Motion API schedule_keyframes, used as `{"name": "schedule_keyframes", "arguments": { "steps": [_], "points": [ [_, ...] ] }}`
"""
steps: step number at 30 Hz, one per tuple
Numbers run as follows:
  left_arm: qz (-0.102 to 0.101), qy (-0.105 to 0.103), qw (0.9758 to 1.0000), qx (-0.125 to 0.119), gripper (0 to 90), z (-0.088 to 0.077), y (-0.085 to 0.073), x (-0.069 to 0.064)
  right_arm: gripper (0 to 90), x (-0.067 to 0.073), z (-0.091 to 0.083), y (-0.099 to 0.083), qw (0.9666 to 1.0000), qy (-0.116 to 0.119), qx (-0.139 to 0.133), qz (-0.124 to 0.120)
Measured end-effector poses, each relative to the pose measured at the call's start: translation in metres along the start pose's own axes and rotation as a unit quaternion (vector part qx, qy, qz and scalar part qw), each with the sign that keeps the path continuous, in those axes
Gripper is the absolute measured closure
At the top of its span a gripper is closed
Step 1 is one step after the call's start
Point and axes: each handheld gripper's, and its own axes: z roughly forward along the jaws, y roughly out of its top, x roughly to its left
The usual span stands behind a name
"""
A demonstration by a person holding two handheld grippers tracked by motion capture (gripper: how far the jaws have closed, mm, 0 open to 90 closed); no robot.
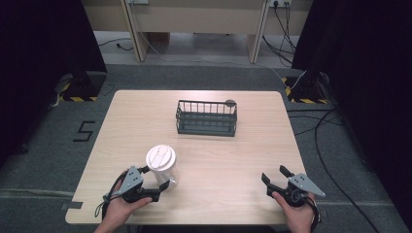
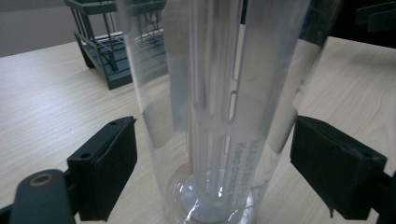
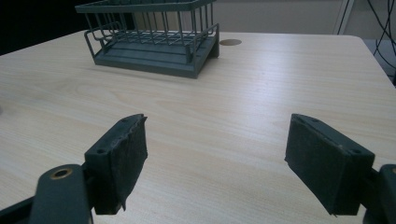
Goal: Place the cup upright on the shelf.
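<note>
Work in hand: taking hold of the clear tumbler (image 1: 162,166), judged from the left gripper (image 1: 154,183) set around it.
Tumbler place: upright on the tabletop (image 1: 233,160), near the front edge, toward the front left corner.
Tumbler make: clear wall, white lid (image 1: 161,157) on top, a pale slotted insert inside, seen in the left gripper view (image 2: 219,107).
Left jaws: apart, one pad on each side of the tumbler's lower body, small gaps on both sides in the left gripper view; not yet clamped.
Reason for that stance: low and level, likely so the pads meet the straight wall below the lid and keep the tumbler from tipping when closed.
Right gripper (image 1: 277,178): near the front right corner, well apart from the tumbler.
Right jaws: wide apart with bare wood between them; nothing held.
Reason for that rest: probably kept out of the way, pointing toward the rack, ready to help if needed.
Wire rack (image 1: 206,118): dark, empty, toward the far edge, middle of the tabletop; likely the tumbler's destination, though only a guess.
Round disc (image 1: 230,102): small, brownish, at the rack's far right corner; nature unclear.
Risk: smooth clear wall may slip or squeeze under uneven closing.
</note>
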Motion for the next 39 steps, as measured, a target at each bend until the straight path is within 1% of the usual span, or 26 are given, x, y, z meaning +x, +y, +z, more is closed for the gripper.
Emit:
{"name": "schedule_keyframes", "arguments": {
  "steps": [1,2,4,8,14,18,20,28,30,34,39],
  "points": [
    [0.003,-0.002,1.0,0.001,14.1,0.002,0.001,0.0,21.4,0.0,0.0,0.0,1.0,0.001,0.002,0.0],
    [0.004,-0.001,1.0,0.002,13.8,0.005,0.001,-0.001,21.4,0.0,0.0,0.0,1.0,0.001,0.002,-0.001],
    [0.005,-0.001,1.0,0.002,13.4,0.006,0.001,0.0,21.5,0.001,0.0,0.0,1.0,0.001,0.003,0.0],
    [0.003,-0.002,1.0,-0.002,14.0,0.011,0.001,0.001,22.0,0.0,0.001,0.0,1.0,0.001,0.003,-0.003],
    [0.014,-0.002,0.9999,-0.005,14.5,0.016,0.0,0.001,22.5,0.0,0.001,-0.001,1.0,0.002,0.006,0.001],
    [0.012,-0.002,0.9999,-0.007,16.5,0.017,-0.001,0.002,22.8,0.0,0.001,-0.001,1.0,0.002,0.007,0.002],
    [0.005,-0.003,0.9999,-0.01,17.0,0.017,-0.002,0.003,22.9,0.0,0.001,-0.001,1.0,0.003,0.007,0.002],
    [0.003,-0.001,0.9999,-0.012,17.7,0.017,-0.002,0.002,22.9,0.0,0.001,-0.001,1.0,0.003,0.008,0.0],
    [0.001,0.0,0.9999,-0.012,17.8,0.017,-0.002,0.002,23.2,0.0,0.001,-0.001,1.0,0.004,0.005,0.003],
    [-0.004,0.0,0.9999,-0.013,17.9,0.017,-0.002,0.002,23.3,0.0,0.001,0.0,1.0,0.004,0.003,-0.002],
    [-0.007,0.004,0.9999,-0.015,17.9,0.015,0.001,0.002,23.3,0.0,0.001,-0.001,1.0,0.006,0.003,0.003]
  ]
}}
